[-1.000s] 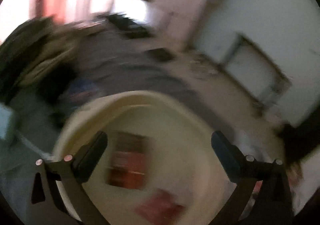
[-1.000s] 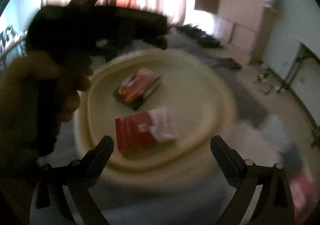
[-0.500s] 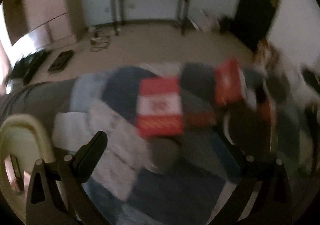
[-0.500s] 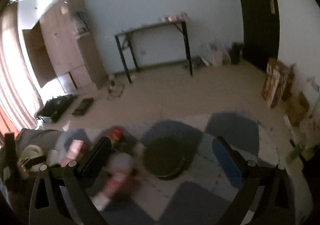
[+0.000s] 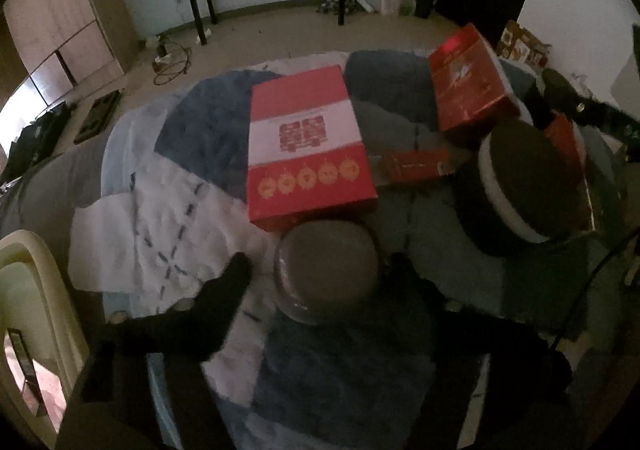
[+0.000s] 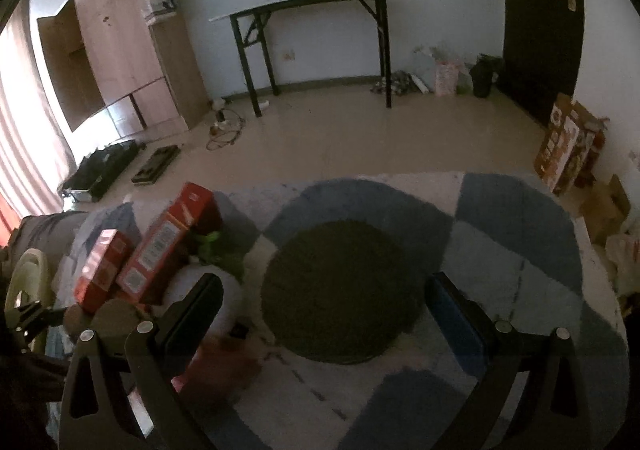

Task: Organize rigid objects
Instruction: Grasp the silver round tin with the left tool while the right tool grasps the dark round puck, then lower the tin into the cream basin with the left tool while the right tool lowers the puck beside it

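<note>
My left gripper point(image 5: 318, 266) points down at a round grey tin point(image 5: 326, 274) lying on the patchwork blanket point(image 5: 168, 250). Its jaws are closing, with the tin between the fingers and a small gap showing on each side. Just behind the tin lies a large red and white box point(image 5: 308, 146), then a flat red packet point(image 5: 416, 166) and a tilted red box point(image 5: 468, 78). A black round disc with a white rim point(image 5: 536, 186) sits to the right. My right gripper point(image 6: 324, 290) hangs open and empty over that dark disc point(image 6: 340, 290), with red boxes point(image 6: 172, 246) on its left.
A cream basin point(image 5: 24, 290) with small packets inside stands at the blanket's left edge. Beyond the blanket is bare floor with cables, a black folding table point(image 6: 312, 6), a wooden wardrobe point(image 6: 120, 42) and cartons point(image 6: 568, 138) by the dark door.
The left gripper swung away from the cream basin to the boxes on the blanket, rolled, and its jaws narrowed around the round tin. The right gripper left the basin and settled over the dark disc.
</note>
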`<state>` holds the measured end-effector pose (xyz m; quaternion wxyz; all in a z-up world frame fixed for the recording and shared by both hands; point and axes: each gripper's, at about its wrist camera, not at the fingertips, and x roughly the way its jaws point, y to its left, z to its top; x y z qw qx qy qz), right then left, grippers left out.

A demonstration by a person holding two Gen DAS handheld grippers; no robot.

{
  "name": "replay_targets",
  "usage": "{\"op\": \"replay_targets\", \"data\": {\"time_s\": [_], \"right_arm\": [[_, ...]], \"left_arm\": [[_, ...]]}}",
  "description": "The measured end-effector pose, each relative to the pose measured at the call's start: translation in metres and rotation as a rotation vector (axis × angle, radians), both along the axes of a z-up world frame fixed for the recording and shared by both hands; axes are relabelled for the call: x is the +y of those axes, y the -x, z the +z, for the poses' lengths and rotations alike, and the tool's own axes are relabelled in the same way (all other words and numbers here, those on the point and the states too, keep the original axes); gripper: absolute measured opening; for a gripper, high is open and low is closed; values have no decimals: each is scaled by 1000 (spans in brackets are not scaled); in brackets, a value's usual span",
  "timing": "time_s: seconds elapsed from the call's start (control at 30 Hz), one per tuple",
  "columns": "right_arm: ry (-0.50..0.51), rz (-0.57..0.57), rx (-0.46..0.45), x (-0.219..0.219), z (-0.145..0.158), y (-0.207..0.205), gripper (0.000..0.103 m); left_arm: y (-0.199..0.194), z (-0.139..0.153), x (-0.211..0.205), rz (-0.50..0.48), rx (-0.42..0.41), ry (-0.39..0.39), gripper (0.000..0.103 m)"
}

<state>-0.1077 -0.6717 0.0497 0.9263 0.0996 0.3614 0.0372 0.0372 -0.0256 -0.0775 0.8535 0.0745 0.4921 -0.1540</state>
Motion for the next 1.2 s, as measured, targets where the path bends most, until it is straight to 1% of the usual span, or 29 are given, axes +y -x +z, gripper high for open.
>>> {"op": "replay_targets", "data": {"time_s": [0.03,0.07,0.1,0.17,0.27,0.33,0.37,0.4,0.43,0.5,0.53,0.57,0.63,0.67,0.73,0.77,0.83,0.87,0.9,0.93,1.0,1.03,1.07,1.1,1.13,1.2], "right_arm": [[-9,2,10,-1,-3,-4,97],[-13,8,13,0,-7,-17,83],[-15,13,13,-1,-7,-20,72],[-17,30,2,-3,-9,-22,72],[-10,54,-6,-7,-4,-22,71],[5,54,-14,-13,4,-14,71],[12,54,-32,-18,14,-8,71],[11,52,-46,-21,19,-2,71],[0,54,-77,-25,32,7,71],[-16,79,-132,-24,49,22,71],[-25,106,-161,-19,59,29,71],[-31,152,-196,-9,71,38,71],[-45,253,-250,17,87,51,71],[-55,337,-283,42,97,59,71],[-56,449,-308,77,105,67,71],[-60,534,-316,105,108,72,71],[-65,686,-318,155,109,77,71],[-60,780,-309,188,108,77,71],[-52,876,-292,226,105,73,71],[-48,917,-279,244,103,70,71],[-11,1041,-217,304,91,57,71],[3,1071,-196,321,87,51,71],[38,1124,-151,349,77,44,71],[53,1143,-133,362,73,39,70],[75,1160,-113,375,69,32,70],[143,1145,-102,395,58,20,70]], "left_arm": [[-1,2,2,-2,-3,19,57],[-1,3,3,1,-5,37,56],[-2,4,6,3,-5,44,56],[-3,2,7,-4,-9,44,56],[-4,4,16,-9,0,56,56],[-3,11,28,-6,-3,38,56],[-1,15,33,2,-12,37,56],[1,22,44,18,-28,52,56],[3,30,55,37,-43,70,56],[10,52,87,102,-95,83,56],[15,63,104,142,-124,85,56],[23,77,130,207,-162,89,56],[36,95,170,315,-215,92,56],[46,103,198,392,-244,105,56],[64,112,252,540,-286,134,56],[71,111,274,614,-279,129,56],[76,102,301,703,-250,90,56],[76,95,313,744,-227,77,56],[75,88,323,775,-211,79,56],[72,82,329,795,-197,89,56],[64,71,341,838,-165,94,56],[62,65,343,851,-152,91,56],[60,59,346,859,-140,98,56],[60,53,348,861,-131,119,56],[57,47,350,866,-112,123,56],[55,41,345,883,-93,86,56]]}}
